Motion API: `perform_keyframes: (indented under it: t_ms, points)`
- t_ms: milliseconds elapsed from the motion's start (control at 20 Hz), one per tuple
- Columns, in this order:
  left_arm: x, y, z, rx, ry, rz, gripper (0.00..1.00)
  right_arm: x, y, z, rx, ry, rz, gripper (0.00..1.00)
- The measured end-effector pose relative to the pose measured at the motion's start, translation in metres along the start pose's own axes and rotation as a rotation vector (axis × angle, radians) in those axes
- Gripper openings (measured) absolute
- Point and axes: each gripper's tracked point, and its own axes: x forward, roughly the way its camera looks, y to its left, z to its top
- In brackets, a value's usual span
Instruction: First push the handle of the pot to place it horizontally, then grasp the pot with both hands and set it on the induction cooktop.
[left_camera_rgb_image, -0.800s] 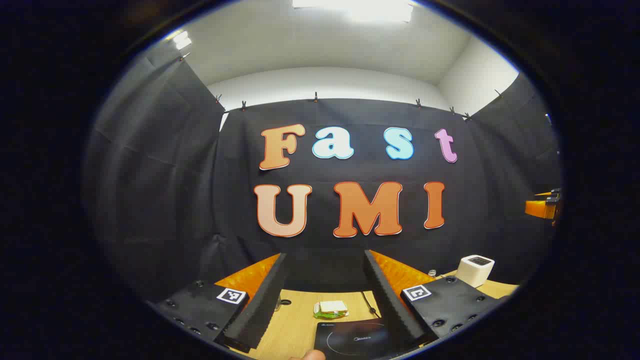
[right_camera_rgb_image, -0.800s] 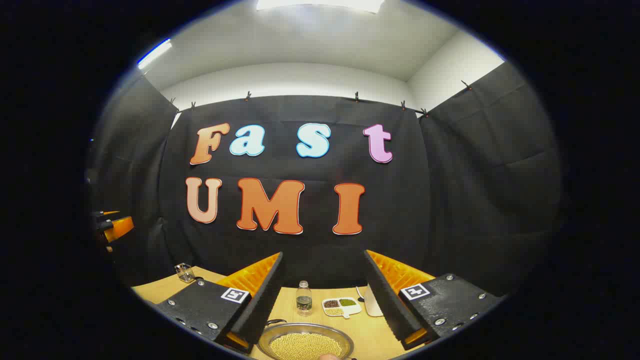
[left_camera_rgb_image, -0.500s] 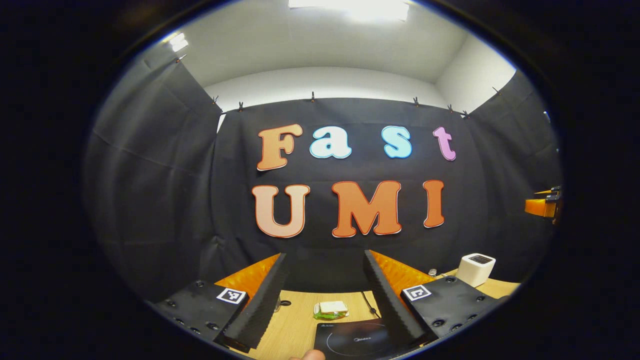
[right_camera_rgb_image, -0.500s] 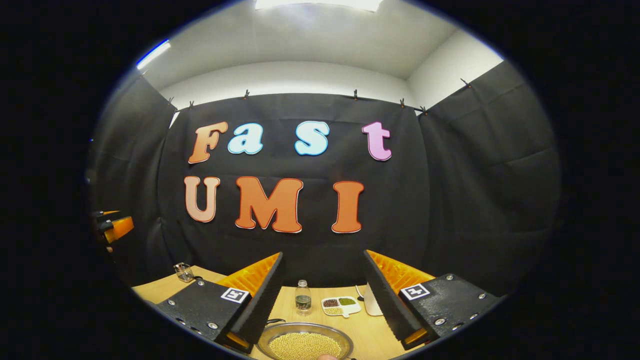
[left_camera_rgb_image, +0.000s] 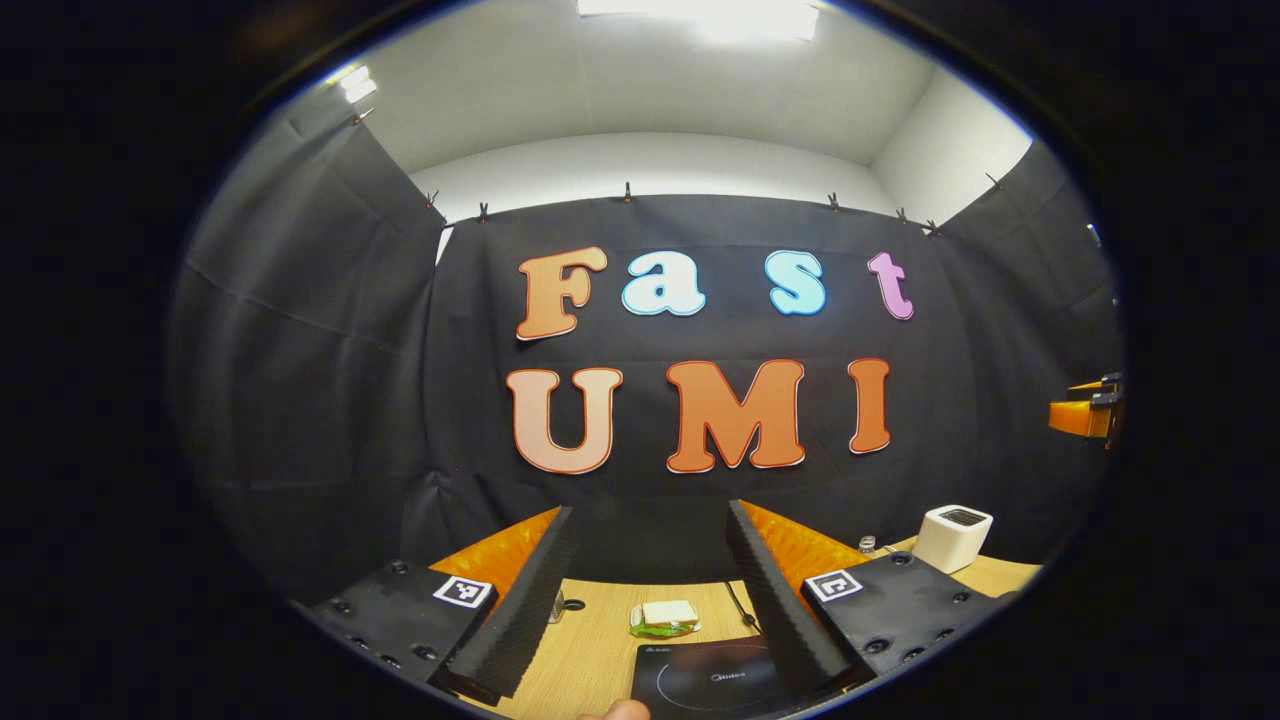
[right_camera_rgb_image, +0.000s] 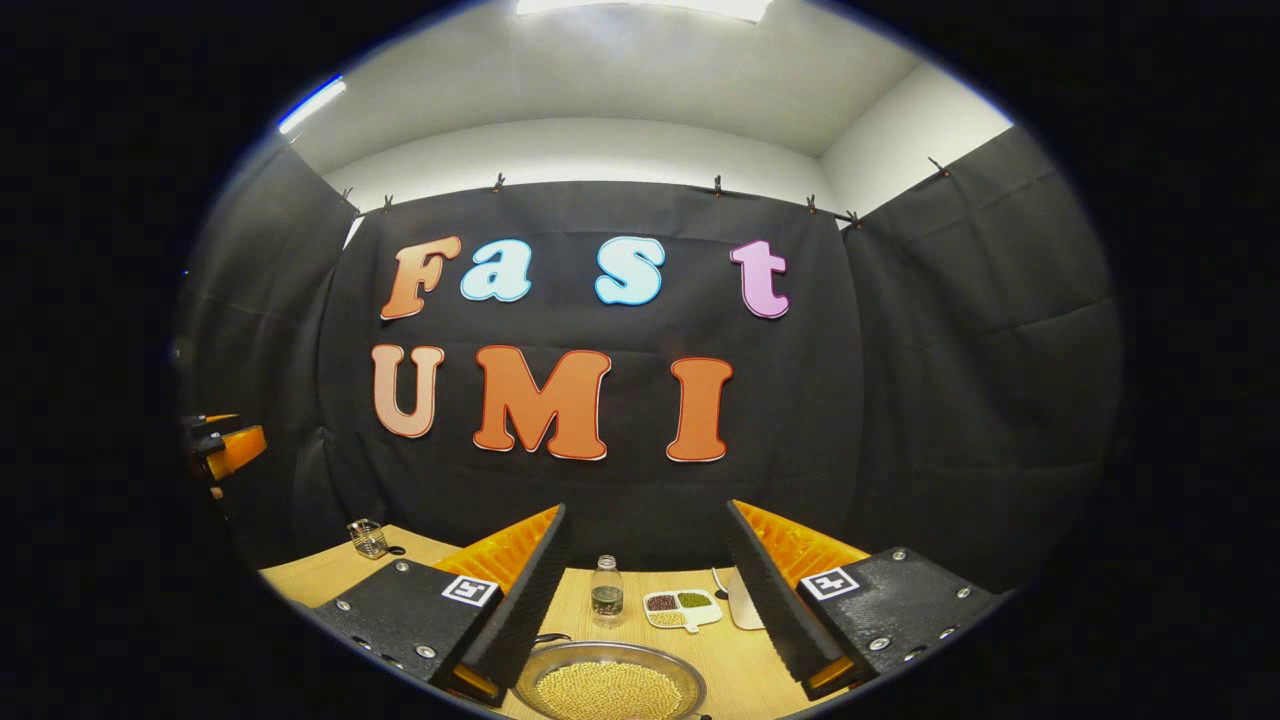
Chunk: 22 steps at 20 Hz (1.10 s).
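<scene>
Little has changed over the last moment: both grippers hover at the near edge of the desk (left_camera_rgb_image: 600, 640) as before, the left gripper (left_camera_rgb_image: 648, 600) and the right gripper (right_camera_rgb_image: 648, 600) each with jaws spread wide and nothing between them. The steel pot (right_camera_rgb_image: 610, 682), filled with yellowish beans, sits just below the right gripper, and the black induction cooktop (left_camera_rgb_image: 710, 682) lies under the left one. Farther back on the pale wood are a sandwich (left_camera_rgb_image: 665, 617), a white box (left_camera_rgb_image: 952, 537), a small bottle (right_camera_rgb_image: 606, 591) and a divided dish (right_camera_rgb_image: 680, 608).
</scene>
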Motion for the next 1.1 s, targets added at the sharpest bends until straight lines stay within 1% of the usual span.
perform_keyframes:
  t_ms: [100, 150, 200, 250, 300, 350, 400, 450, 550, 650, 700, 850, 950, 1000, 1100]
  points:
    - [-0.001, 0.001, 0.000, 0.004, 0.000, 0.001, 0.92, 0.000, 0.002, -0.003, -0.001, 0.008, 0.003, 0.93]
    - [-0.002, 0.001, 0.001, 0.005, -0.001, 0.002, 0.92, 0.000, 0.001, -0.006, -0.004, 0.012, 0.000, 0.89]
    - [-0.004, 0.002, 0.002, 0.007, -0.002, 0.003, 1.00, -0.001, 0.000, -0.008, -0.008, 0.016, -0.002, 0.87]
    - [-0.003, 0.002, 0.001, 0.008, -0.003, 0.005, 1.00, -0.002, 0.001, -0.012, -0.011, 0.020, 0.000, 0.83]
    - [-0.005, 0.003, 0.002, 0.008, -0.004, 0.006, 0.98, -0.003, 0.000, -0.016, -0.011, 0.025, 0.004, 0.80]
    - [-0.006, 0.004, 0.003, 0.009, -0.006, 0.008, 0.98, -0.003, 0.001, -0.020, -0.010, 0.034, 0.010, 0.74]
    - [-0.006, 0.004, 0.004, 0.009, -0.006, 0.009, 0.95, -0.004, 0.003, -0.025, -0.010, 0.046, 0.016, 0.74]
    - [-0.007, 0.004, 0.003, 0.009, -0.008, 0.009, 0.92, -0.006, 0.003, -0.030, -0.012, 0.061, 0.017, 0.55]
    - [-0.008, 0.004, 0.003, 0.006, -0.006, 0.010, 0.92, -0.010, 0.001, -0.040, -0.021, 0.081, 0.019, 0.39]
    - [-0.011, 0.002, 0.002, 0.001, -0.002, 0.004, 0.92, -0.015, -0.003, -0.051, -0.025, 0.096, 0.010, 0.28]
    - [-0.012, 0.001, 0.001, -0.003, -0.001, 0.002, 0.92, -0.017, -0.003, -0.056, -0.024, 0.103, 0.005, 0.18]
    - [-0.013, 0.004, 0.002, -0.009, -0.002, 0.006, 0.92, -0.024, -0.006, -0.080, -0.043, 0.148, 0.001, 0.04]
    - [-0.014, 0.004, 0.001, -0.011, -0.001, 0.010, 0.92, -0.028, -0.008, -0.101, -0.040, 0.193, 0.002, 0.00]
    - [-0.015, 0.005, 0.001, -0.011, 0.001, 0.011, 0.92, -0.032, -0.008, -0.114, -0.033, 0.220, 0.006, 0.00]
    - [-0.016, 0.007, 0.003, -0.013, -0.001, 0.016, 0.96, -0.037, -0.012, -0.137, -0.023, 0.266, 0.003, 0.00]
